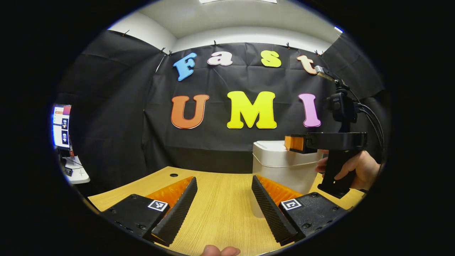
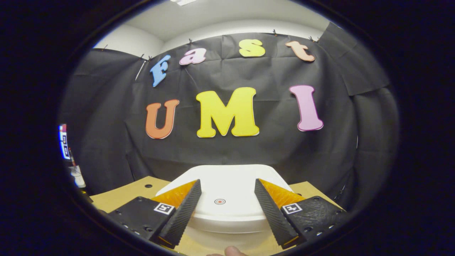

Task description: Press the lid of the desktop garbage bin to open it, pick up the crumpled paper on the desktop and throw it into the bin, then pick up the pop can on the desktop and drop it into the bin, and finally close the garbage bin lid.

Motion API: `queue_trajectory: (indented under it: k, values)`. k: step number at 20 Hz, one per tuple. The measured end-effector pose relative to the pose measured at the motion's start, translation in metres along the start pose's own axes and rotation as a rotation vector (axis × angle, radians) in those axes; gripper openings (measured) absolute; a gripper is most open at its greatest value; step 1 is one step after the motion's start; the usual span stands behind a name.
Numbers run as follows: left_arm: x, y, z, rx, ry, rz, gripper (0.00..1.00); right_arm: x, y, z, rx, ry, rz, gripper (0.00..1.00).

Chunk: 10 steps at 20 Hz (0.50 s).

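The white plastic desktop garbage bin (image 1: 280,167) stands on the light wood-grain desktop (image 1: 220,209) toward the back right, its lid (image 2: 224,195) down and flat, with a small red-ringed round mark (image 2: 220,201) near the lid's middle. In the right gripper view, the right gripper (image 2: 227,209) hangs just above that lid with its two fingers spread wide apart and nothing between them; whether the tips touch the lid cannot be told. The left gripper view shows that same tool from the side, over the bin's top, gripped at its black pistol handle by a hand (image 1: 355,169), with cables running up from a camera block mounted on it. The left gripper (image 1: 224,209) sits lower over bare desktop to the left of the bin, its fingers likewise wide apart and empty. A small round hole (image 1: 174,175) is cut in the desktop near its far edge. Black cloth closes the booth behind and at the sides, under a white ceiling, and at far left a lit monitor (image 1: 61,126) stands on a white side table (image 1: 76,174).
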State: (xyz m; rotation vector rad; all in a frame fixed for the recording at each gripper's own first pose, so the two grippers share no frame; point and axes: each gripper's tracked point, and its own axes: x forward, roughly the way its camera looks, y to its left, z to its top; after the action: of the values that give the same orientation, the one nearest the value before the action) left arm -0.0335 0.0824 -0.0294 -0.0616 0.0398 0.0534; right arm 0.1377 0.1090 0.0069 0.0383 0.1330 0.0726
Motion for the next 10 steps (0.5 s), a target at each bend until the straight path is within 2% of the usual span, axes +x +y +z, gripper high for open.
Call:
queue_trajectory:
  k: [4, 8, 10]
  values:
    - [0.008, -0.007, 0.005, 0.011, -0.004, -0.007, 0.99, -0.027, -0.019, 0.017, -0.006, -0.061, -0.025, 0.93]
    - [0.015, -0.02, 0.02, 0.01, -0.039, -0.027, 0.99, -0.073, -0.048, 0.017, -0.047, -0.102, -0.071, 0.94]
    - [0.017, -0.03, 0.029, 0.012, -0.064, -0.038, 0.99, -0.094, -0.06, 0.007, -0.007, -0.1, -0.066, 0.94]
